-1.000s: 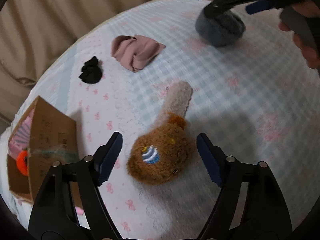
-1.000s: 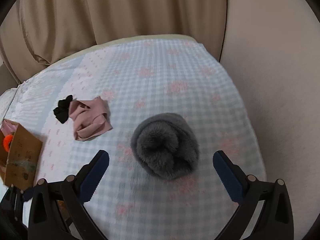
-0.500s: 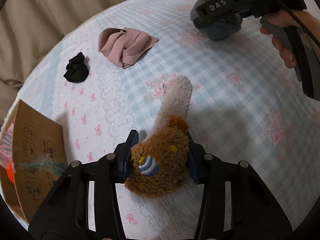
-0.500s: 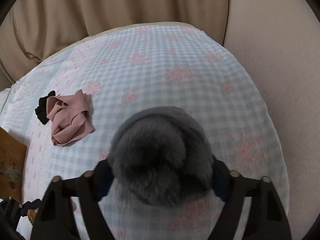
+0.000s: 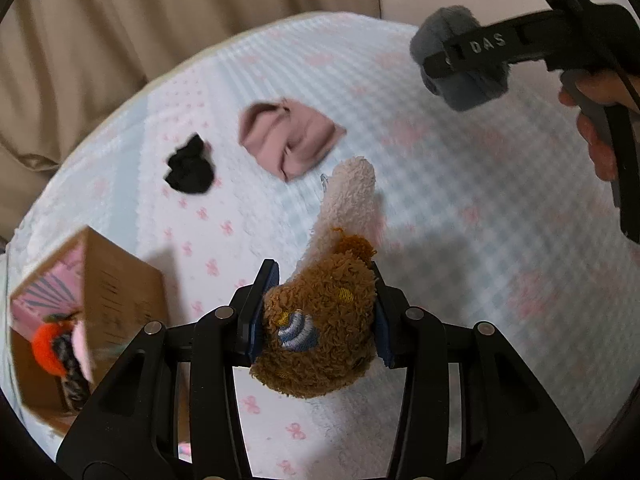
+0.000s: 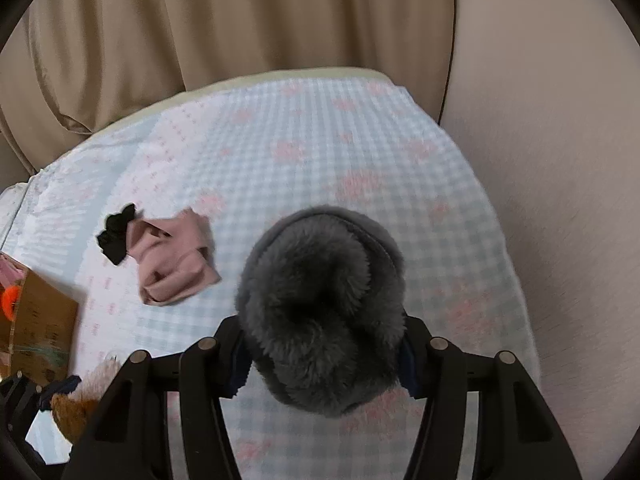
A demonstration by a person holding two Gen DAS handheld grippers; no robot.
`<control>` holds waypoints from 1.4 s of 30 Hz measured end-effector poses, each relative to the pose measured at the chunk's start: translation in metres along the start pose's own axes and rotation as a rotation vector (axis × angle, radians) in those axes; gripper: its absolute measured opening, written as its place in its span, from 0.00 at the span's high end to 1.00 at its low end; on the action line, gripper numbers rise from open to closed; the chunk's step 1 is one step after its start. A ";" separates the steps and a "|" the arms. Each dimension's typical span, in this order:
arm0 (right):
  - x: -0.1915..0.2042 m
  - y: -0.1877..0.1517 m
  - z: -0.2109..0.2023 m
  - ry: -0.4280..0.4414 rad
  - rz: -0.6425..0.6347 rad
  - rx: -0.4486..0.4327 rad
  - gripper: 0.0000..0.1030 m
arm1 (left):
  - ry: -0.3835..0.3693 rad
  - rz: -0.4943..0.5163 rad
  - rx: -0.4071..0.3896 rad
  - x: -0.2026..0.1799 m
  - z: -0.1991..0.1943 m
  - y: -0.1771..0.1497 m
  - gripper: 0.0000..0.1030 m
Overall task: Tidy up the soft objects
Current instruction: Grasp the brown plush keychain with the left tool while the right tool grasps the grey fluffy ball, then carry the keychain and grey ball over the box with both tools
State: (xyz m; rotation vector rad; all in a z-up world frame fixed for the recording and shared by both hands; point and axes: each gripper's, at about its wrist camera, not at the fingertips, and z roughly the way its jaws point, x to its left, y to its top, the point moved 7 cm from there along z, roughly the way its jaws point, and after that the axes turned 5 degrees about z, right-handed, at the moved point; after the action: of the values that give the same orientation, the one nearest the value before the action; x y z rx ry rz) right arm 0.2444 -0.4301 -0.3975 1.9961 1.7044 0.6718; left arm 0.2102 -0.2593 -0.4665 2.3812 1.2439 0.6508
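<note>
My left gripper (image 5: 320,312) is shut on a brown and cream plush sock (image 5: 324,320) and holds it above the bed. My right gripper (image 6: 322,344) is shut on a grey furry hat (image 6: 320,312), lifted off the bed; it also shows in the left wrist view (image 5: 460,64). A pink folded cloth (image 5: 288,140) and a black scrunchie (image 5: 190,166) lie on the checked bedspread (image 5: 460,208). The cardboard box (image 5: 80,320) at the left holds an orange soft item (image 5: 50,346).
Beige curtains (image 6: 200,20) hang behind the bed. A cream wall (image 6: 560,160) borders the bed's right side. The box also shows in the right wrist view (image 6: 36,320) at the far left.
Both grippers closed on their objects and lifted them: the left on the plush sock, the right on the grey hat. The left gripper has moved toward the box.
</note>
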 end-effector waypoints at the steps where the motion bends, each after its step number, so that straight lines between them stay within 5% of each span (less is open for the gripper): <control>1: 0.001 0.002 -0.007 0.001 -0.002 -0.005 0.48 | 0.004 -0.003 -0.005 0.002 -0.005 0.004 0.62; 13: 0.037 0.039 -0.118 0.029 -0.048 -0.063 0.48 | 0.031 -0.082 -0.082 0.033 -0.104 0.060 0.62; 22: 0.079 0.053 -0.198 0.070 -0.071 -0.093 0.48 | 0.056 -0.243 -0.104 0.084 -0.184 0.077 0.62; 31: 0.146 0.045 -0.239 0.134 -0.141 -0.079 0.48 | 0.152 -0.350 -0.136 0.160 -0.253 0.059 0.62; 42: 0.260 0.032 -0.251 0.191 -0.203 -0.054 0.48 | 0.177 -0.463 -0.103 0.263 -0.282 -0.013 0.62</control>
State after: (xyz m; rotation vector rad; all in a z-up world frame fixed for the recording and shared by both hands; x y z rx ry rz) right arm 0.1489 -0.1752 -0.1573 1.7387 1.9453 0.8490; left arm 0.1772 -0.0008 -0.1822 1.8840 1.7153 0.7597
